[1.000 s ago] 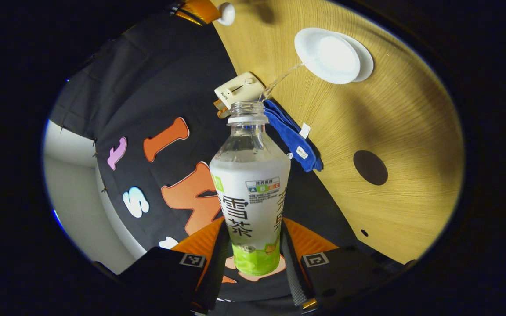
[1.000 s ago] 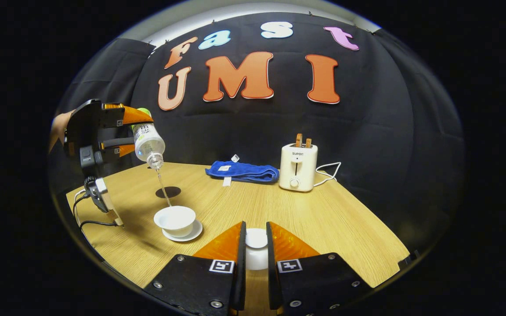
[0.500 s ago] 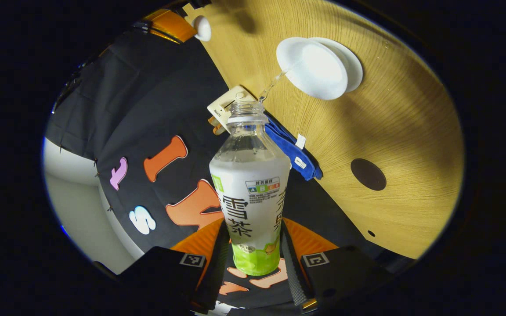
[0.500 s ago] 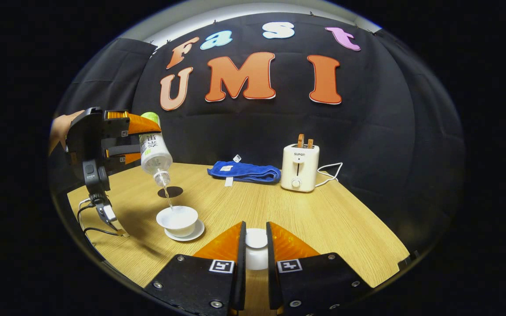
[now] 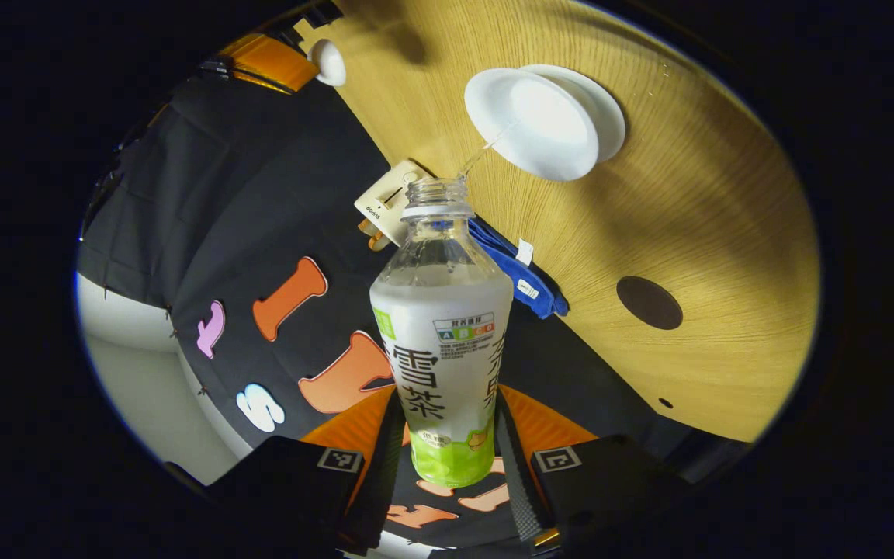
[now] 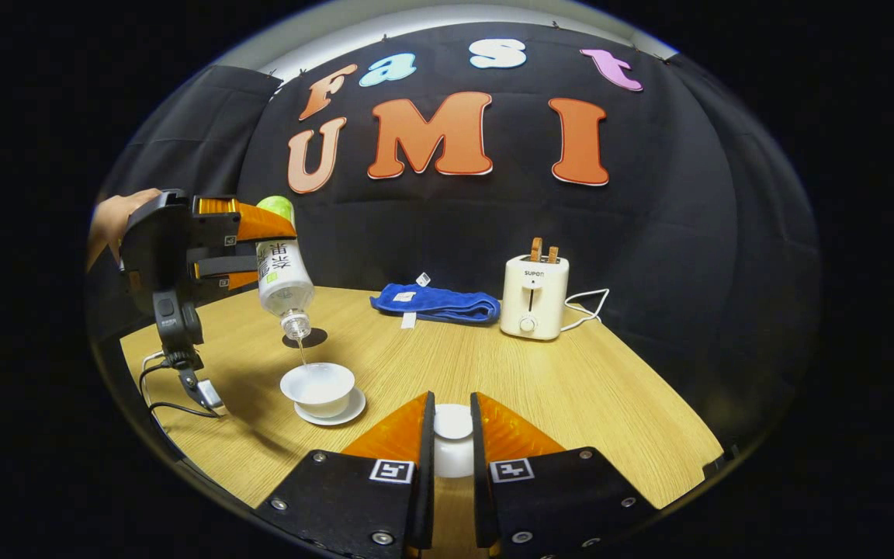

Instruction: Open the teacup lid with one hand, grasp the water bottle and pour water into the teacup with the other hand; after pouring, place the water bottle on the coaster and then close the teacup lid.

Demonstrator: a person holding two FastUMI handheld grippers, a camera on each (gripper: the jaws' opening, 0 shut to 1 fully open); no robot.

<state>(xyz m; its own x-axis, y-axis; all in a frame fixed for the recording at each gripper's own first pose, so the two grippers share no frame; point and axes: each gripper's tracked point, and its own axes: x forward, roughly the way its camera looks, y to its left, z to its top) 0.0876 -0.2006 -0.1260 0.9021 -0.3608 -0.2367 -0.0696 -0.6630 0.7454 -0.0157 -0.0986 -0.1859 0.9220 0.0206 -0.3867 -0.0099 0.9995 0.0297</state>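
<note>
- Clearly the left gripper point(image 6: 249, 244) was clamped on the water bottle point(image 5: 441, 334), both fingers pressed against its lower body, and the bottle was tipped neck-down over the teacup point(image 6: 317, 386).
- A thin stream ran from the uncapped mouth into the cup, so pouring was under way and, by my reckoning, the task stood about midway.
- The teacup sat on its saucer point(image 6: 338, 413) near the left front edge of the table point(image 6: 571, 388); both looked like smooth white glazed ware, round and probably brittle.
- The right gripper point(image 6: 452, 435) was closed on the teacup lid point(image 6: 453, 446) by its knob, held above the table's front edge.
- That lid seemed light, hard and slick; I judged the knob the only sure hold, and a slip could chip it.
- The bottle was clear thin plastic with a printed sleeve, partly full; it likely flexes under squeeze, so the labelled mid-body was the sensible place to grip.
- The coaster point(image 5: 649, 302), a flat dark disc, lay on the wood-grain top beyond the cup, toward the left back edge.
- A soft folded blue towel point(image 6: 431, 303) and a cream toaster point(image 6: 534, 296) stood along the back edge.
</note>
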